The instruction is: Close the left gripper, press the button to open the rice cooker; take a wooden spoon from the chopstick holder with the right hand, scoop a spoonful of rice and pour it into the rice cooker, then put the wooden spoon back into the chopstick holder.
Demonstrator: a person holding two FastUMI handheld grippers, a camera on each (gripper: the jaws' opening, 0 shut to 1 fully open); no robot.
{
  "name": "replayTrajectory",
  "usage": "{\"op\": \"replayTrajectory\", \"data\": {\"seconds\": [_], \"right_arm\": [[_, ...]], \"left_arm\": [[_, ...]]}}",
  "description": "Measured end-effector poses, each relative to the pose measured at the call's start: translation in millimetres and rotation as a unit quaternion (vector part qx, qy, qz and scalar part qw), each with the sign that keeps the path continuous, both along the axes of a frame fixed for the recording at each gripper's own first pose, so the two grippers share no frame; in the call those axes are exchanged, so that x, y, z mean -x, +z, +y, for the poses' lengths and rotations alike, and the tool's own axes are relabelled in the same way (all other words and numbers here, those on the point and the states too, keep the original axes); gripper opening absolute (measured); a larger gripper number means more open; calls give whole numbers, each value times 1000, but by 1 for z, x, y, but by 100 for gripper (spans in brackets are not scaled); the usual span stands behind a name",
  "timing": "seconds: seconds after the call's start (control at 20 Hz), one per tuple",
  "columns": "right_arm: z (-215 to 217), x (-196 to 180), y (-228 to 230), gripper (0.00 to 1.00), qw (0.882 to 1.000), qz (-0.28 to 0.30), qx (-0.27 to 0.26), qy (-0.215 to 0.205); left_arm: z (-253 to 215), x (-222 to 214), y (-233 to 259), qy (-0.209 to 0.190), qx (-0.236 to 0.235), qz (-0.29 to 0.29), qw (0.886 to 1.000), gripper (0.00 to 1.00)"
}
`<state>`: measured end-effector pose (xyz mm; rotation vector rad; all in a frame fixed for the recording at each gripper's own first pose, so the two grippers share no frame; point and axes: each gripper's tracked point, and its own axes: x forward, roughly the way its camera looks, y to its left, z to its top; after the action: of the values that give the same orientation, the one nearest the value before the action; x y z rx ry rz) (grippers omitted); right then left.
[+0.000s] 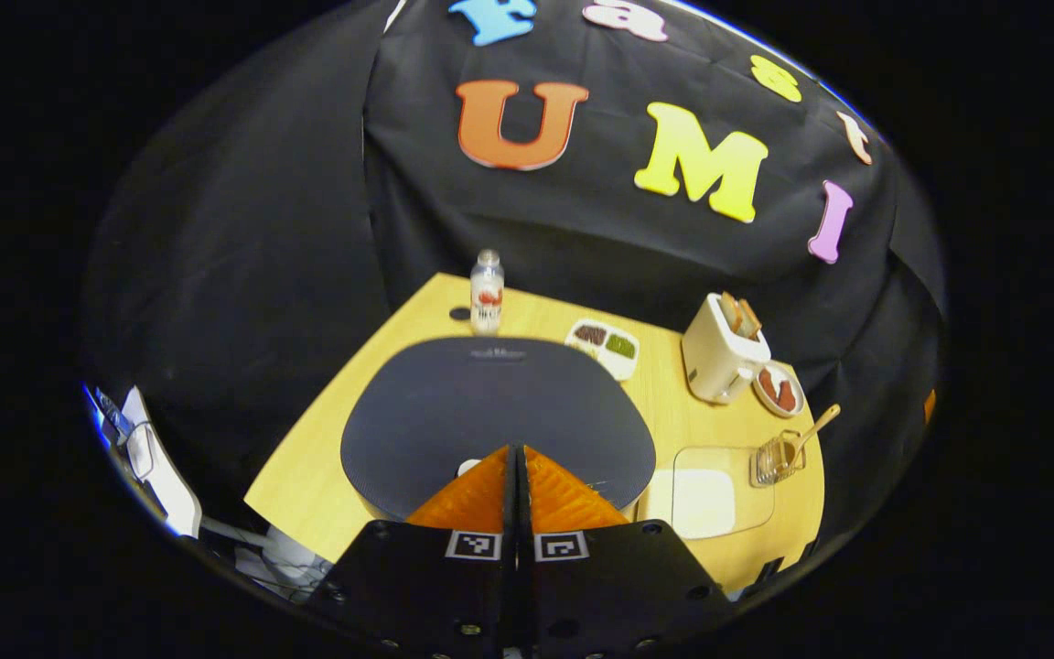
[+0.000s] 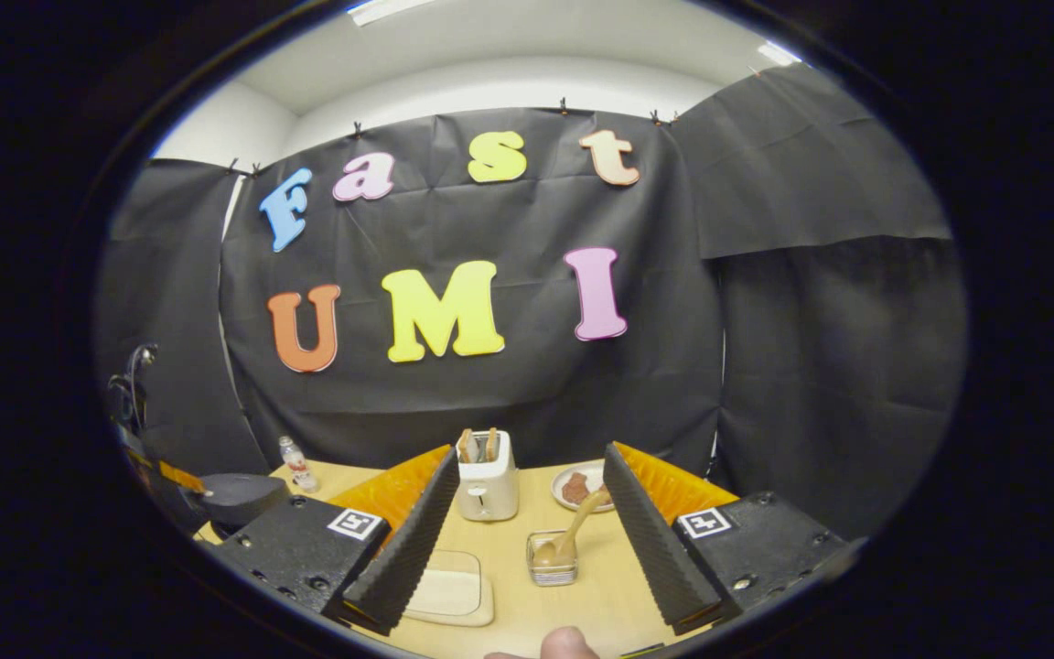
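i'm hovering the left gripper (image 1: 516,453), fingers pressed together, over the closed rice cooker (image 1: 490,412), judging the button press comes next, while the right gripper (image 2: 527,531) is waiting wide open (wooden spoon (image 2: 573,535) sitting in the chopstick holder (image 2: 553,560)).

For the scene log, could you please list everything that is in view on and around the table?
Rice cooker: one, dark grey, lid shut, near left part of table.
Bottle: one, clear with red label, behind the cooker.
Divided dish: one, white, brown and green contents, behind the cooker to the right.
Toaster: one, cream, slices in its slots, back of table.
Plate: one, white, reddish food, right of toaster.
Chopstick holder: one, clear, in front of plate.
Wooden spoon: one, standing in the holder.
Lidded container: one, pale, left of holder.
Table: one, light wood.
Left hand-held gripper: shut, over the cooker.
Right hand-held gripper: open, facing the holder.
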<state>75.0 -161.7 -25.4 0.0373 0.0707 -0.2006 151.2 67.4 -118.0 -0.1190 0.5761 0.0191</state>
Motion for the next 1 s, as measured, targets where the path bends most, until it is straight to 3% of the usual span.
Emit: {"op": "replayTrajectory", "data": {"seconds": [0.35, 0.65, 1.0], "right_arm": [[-18, 1, 2, 100, 1000, 2, -7, -6], [-43, -10, -3, 100, 1000, 7, -12, -15], [-83, -37, -40, 100, 999, 46, -22, -13]], "left_arm": [[-4, -31, 91, 36, -12, -163, 986, 1], [-32, -26, 114, 13, -38, -213, 976, 7], [-54, -20, 129, 21, -47, -250, 967, 98]]}}
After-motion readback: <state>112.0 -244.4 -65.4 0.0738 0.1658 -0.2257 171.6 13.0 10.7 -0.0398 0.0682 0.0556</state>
